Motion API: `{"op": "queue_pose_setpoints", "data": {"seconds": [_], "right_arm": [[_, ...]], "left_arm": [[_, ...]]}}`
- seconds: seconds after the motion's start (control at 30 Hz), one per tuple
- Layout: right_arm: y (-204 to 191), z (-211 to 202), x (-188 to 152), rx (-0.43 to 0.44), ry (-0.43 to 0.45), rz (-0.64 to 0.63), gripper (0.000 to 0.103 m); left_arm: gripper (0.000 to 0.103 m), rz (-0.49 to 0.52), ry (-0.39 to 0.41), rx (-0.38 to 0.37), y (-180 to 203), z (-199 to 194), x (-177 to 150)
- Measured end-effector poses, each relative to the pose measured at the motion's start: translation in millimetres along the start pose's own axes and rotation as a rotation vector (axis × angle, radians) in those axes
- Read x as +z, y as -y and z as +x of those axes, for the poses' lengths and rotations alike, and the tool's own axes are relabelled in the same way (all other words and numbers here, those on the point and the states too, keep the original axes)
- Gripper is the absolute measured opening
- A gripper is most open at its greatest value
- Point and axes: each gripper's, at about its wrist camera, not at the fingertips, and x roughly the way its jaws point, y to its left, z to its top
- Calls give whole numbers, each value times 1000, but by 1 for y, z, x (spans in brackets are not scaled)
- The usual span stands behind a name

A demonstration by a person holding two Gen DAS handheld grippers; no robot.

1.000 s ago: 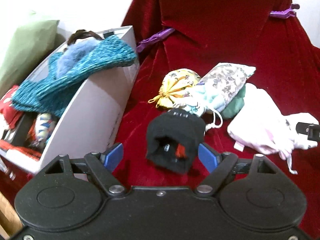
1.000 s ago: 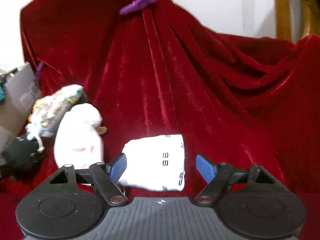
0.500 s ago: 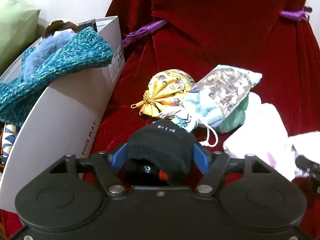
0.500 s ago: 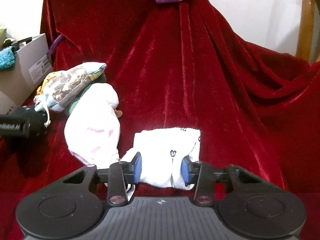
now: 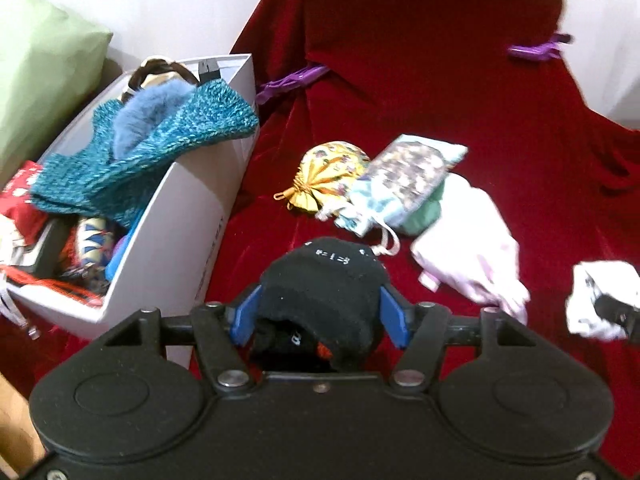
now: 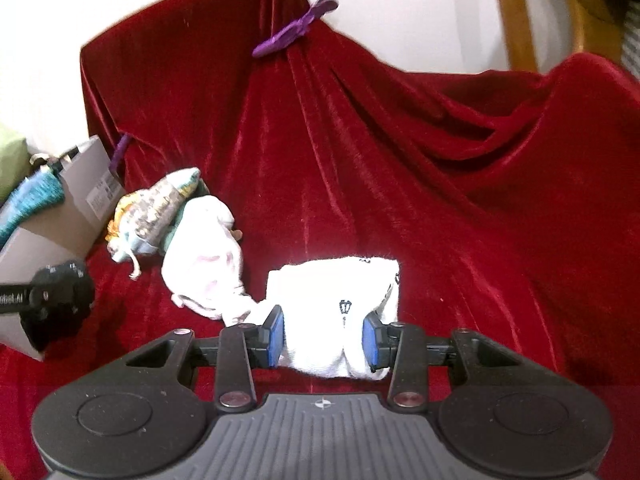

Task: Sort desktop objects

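A rolled black sock [image 5: 324,280] sits between the blue pads of my left gripper [image 5: 320,314]; the jaws are closing and the pads press its sides. It hangs just above the red velvet, beside the grey box [image 5: 176,216]. My right gripper [image 6: 323,334] is shut on a folded white sock [image 6: 336,288], held slightly off the cloth. In the left wrist view that white sock [image 5: 588,300] shows at the right edge. In the right wrist view the black sock [image 6: 60,300] shows at the left.
The box holds a teal knit piece [image 5: 160,140] and several other items. A yellow pouch [image 5: 328,172], a patterned drawstring pouch [image 5: 404,176] and a pale pink bag [image 5: 468,256] lie on the velvet [image 6: 360,160]. A green cushion [image 5: 40,72] stands behind the box.
Both grippers went from open around their socks to closed on them. Both socks have since come up off the velvet, and the left gripper has swung back toward the box.
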Motion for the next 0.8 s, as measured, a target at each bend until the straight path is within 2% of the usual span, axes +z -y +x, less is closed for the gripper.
{"op": "queue_pose_setpoints", "data": {"seconds": [0.37, 0.63, 0.8], "right_arm": [[-16, -102, -23, 122, 45, 35, 39], [-38, -188, -74, 156, 93, -5, 39], [-48, -235, -116, 128, 141, -9, 39]], "left_arm": [[60, 55, -49, -43, 24, -95, -41], [60, 96, -93, -62, 38, -149, -99], [60, 116, -118, -58, 45, -176, -145]]}}
